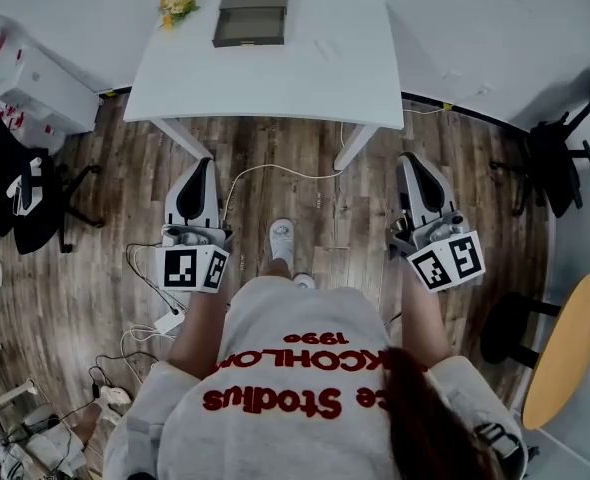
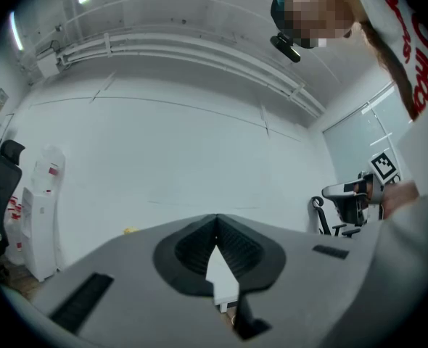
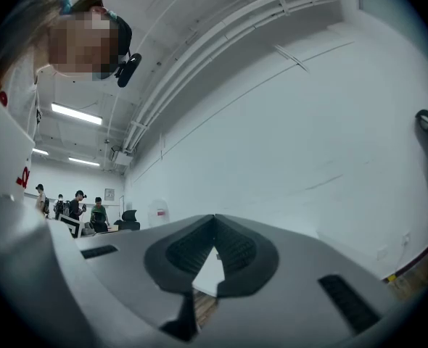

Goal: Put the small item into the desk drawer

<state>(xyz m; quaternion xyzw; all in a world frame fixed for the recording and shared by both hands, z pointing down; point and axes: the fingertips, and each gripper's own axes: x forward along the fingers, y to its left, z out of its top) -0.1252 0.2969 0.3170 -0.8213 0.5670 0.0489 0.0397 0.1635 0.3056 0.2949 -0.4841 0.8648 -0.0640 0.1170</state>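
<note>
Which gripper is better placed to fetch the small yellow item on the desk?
Left, probably: the yellow item lies on the desk, left rear, nearer the left gripper than the right gripper. Both are shut, empty.

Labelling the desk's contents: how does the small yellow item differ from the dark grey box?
The small yellow item is far smaller than the dark grey box. The item is yellow-green and irregular; the box is grey and rectangular. The item lies near the far left corner; the box sits to its right. Both rest on the white desk, apart.
</note>
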